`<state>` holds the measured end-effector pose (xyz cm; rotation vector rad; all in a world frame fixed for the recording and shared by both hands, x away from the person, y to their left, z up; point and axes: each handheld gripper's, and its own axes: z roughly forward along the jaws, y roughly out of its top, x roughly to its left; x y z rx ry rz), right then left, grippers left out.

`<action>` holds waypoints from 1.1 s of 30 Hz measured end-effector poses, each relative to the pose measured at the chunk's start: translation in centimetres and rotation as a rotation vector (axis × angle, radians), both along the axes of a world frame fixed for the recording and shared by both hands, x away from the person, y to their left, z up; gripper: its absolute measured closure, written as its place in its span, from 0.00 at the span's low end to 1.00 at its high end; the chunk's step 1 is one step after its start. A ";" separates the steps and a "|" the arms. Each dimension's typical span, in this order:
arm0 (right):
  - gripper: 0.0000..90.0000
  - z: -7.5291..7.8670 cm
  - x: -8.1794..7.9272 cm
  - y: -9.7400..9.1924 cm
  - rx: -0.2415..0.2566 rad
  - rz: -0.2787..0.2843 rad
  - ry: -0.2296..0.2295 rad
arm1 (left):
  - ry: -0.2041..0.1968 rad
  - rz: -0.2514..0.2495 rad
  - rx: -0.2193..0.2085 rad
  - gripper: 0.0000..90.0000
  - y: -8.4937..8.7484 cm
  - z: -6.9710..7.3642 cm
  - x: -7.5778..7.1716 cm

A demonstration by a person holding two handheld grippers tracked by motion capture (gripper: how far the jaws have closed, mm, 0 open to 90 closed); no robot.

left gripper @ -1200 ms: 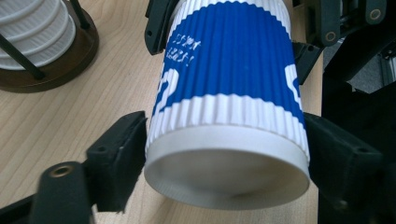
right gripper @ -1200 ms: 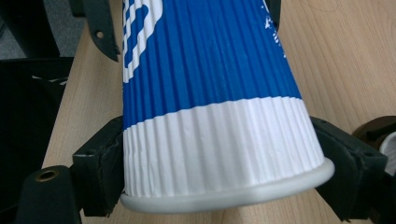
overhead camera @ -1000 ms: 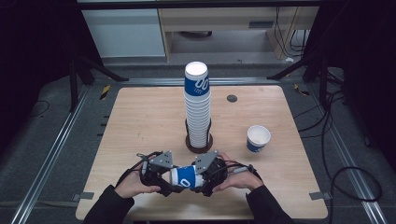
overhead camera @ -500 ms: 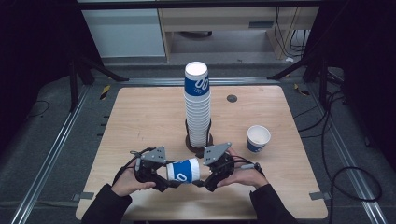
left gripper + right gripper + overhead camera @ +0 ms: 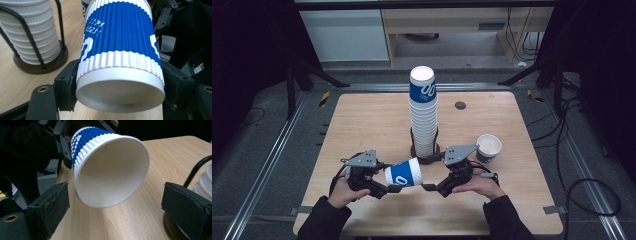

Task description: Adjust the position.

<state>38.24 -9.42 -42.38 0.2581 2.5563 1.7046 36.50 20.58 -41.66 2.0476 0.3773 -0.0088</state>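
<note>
Wooden table (image 5: 362, 120): left gripper (image 5: 384, 189) clamps the blue-and-white cup (image 5: 404, 173) sideways; right gripper (image 5: 432, 188), jaws just opened wide, has released it and drawn apart.

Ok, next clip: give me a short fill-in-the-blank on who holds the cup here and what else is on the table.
1. The blue and white cup lies on its side, clamped in the ____ gripper.
2. The right gripper has just opened its jaws; they stand ____ of the cup's rim.
3. The tall cup stack stands in a black wire ____.
4. A single upright cup stands to the ____ of the stack.

Missing words: left; clear; holder; right
</note>
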 end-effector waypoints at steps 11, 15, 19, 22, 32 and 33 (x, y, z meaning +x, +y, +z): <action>0.11 -0.6 -0.3 1.0 0.024 0.072 0.040 | 0.013 -0.058 0.002 0.29 -1.1 -0.4 -0.3; 0.12 -0.8 -0.2 1.2 0.038 0.091 0.053 | 0.013 -0.081 0.006 0.29 -1.4 -0.5 -0.5; 0.14 -0.9 -0.3 1.3 0.045 0.116 0.069 | 0.010 -0.095 0.002 0.29 -1.6 -0.5 -0.6; 0.15 -1.0 -0.4 1.4 0.040 0.123 0.078 | 0.009 -0.100 0.003 0.29 -1.6 -0.5 -0.6; 0.18 -0.7 -0.4 1.2 0.034 0.130 0.076 | 0.006 -0.095 0.019 0.28 -1.7 -0.6 -0.7; 0.18 -0.7 -0.4 1.1 0.027 0.127 0.073 | 0.004 -0.093 0.034 0.25 -1.8 -0.7 -0.7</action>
